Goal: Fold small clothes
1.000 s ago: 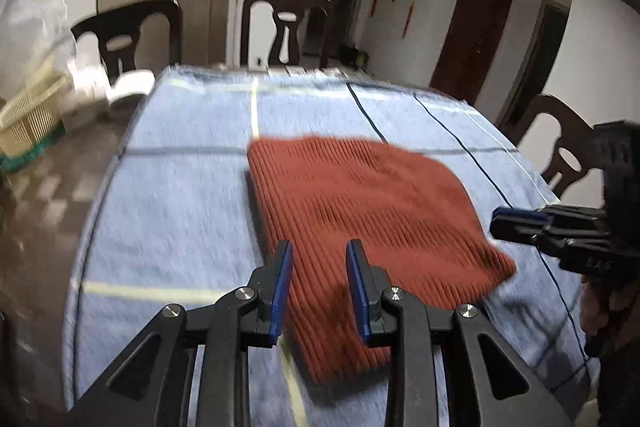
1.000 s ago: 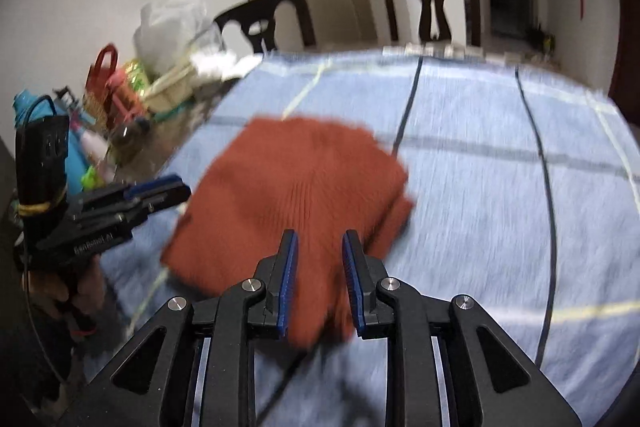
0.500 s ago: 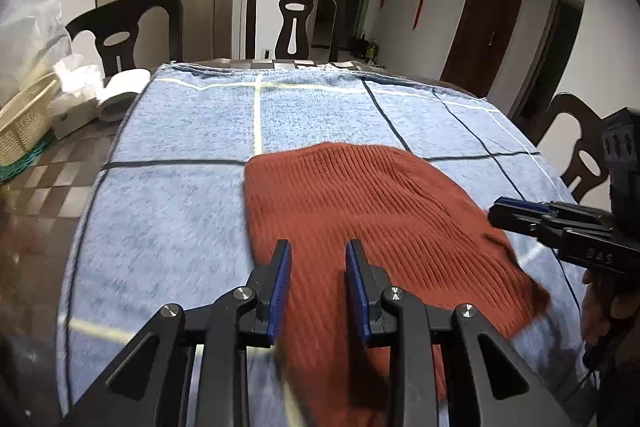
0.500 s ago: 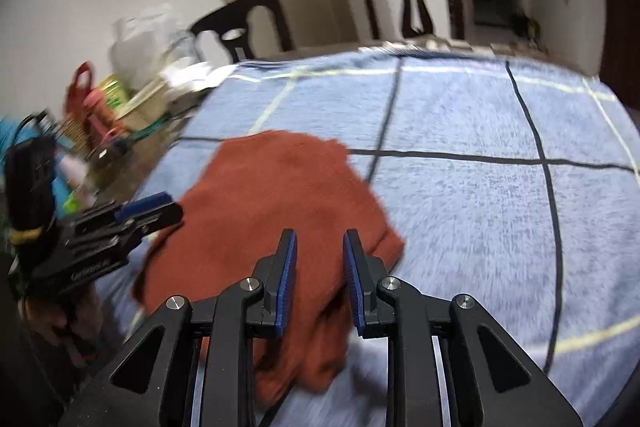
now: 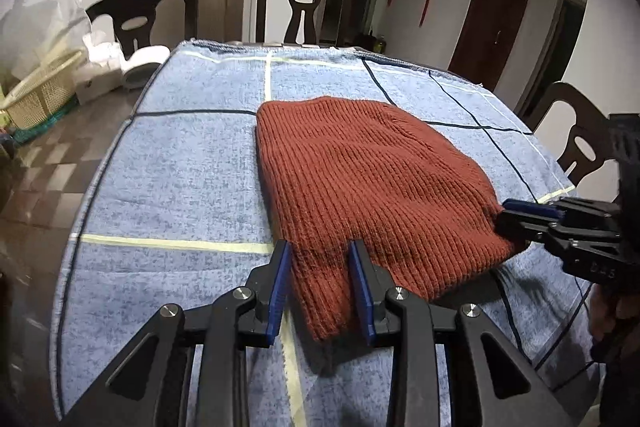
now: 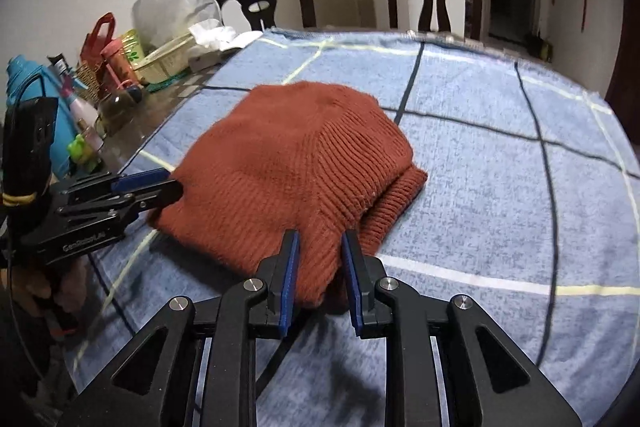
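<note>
Rust-red ribbed knit garment [image 5: 360,179] lies mid-table on blue checked cloth [image 5: 180,167]. Left claw [image 5: 320,291] and right claw [image 6: 318,275], both narrowly parted, straddle near corners at 6 o'clock, likely to lift and fold.

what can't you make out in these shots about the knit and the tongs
- Rust knit garment: its type is unclear; folded layers hide its shape in both views.
- Left tongs and right tongs: open around its near edge; contact unclear.
- Table items: small, edge-distorted in the right view.
</note>
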The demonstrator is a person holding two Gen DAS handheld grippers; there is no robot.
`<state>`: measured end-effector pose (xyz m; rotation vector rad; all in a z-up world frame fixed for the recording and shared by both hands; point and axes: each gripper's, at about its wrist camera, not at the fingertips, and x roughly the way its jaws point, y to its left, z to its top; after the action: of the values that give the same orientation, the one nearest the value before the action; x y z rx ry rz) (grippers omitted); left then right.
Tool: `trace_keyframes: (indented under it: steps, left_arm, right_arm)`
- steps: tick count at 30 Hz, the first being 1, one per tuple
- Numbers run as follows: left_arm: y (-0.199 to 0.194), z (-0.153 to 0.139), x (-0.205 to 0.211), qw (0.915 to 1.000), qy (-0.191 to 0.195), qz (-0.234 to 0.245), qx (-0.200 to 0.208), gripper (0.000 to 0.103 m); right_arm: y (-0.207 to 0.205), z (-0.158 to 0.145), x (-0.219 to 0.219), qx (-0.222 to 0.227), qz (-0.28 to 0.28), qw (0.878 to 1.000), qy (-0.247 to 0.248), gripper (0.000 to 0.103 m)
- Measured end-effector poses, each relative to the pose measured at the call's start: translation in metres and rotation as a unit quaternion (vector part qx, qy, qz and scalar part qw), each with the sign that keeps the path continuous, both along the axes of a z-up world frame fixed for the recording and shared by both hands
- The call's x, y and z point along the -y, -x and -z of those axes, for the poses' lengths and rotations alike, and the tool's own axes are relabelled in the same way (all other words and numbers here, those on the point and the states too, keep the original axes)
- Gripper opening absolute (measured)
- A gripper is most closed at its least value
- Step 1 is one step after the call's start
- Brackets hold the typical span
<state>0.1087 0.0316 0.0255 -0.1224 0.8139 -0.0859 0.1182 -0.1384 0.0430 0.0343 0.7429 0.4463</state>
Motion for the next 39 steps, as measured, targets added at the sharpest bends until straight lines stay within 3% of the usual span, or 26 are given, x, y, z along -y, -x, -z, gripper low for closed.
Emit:
trace_keyframes:
  steps: [11, 22, 26, 39]
  left_arm:
    - [0.03, -0.007, 0.003, 0.9995, -0.026, -0.014, 0.009, 0.034]
    - [0.043, 0.018, -0.007, 0.9977, -0.058, -0.029, -0.022, 0.035]
    - [0.042, 0.023, -0.01, 0.9978, -0.051, -0.031, -0.028, 0.036]
    - [0.042, 0.024, -0.009, 0.9975, -0.053, -0.033, -0.034, 0.042]
  right_arm:
    - [0.03, -0.003, -0.002, 0.027, 0.012, 0.999, 0.036, 0.025]
    - [0.038, 0.028, 0.003, 0.005, 0.032, 0.997, 0.064, 0.025]
    - [0.035, 0.041, 0.002, -0.008, 0.035, 0.996, 0.081, 0.025]
    - [0.037, 0.043, 0.004, -0.005, 0.035, 0.996, 0.081, 0.027]
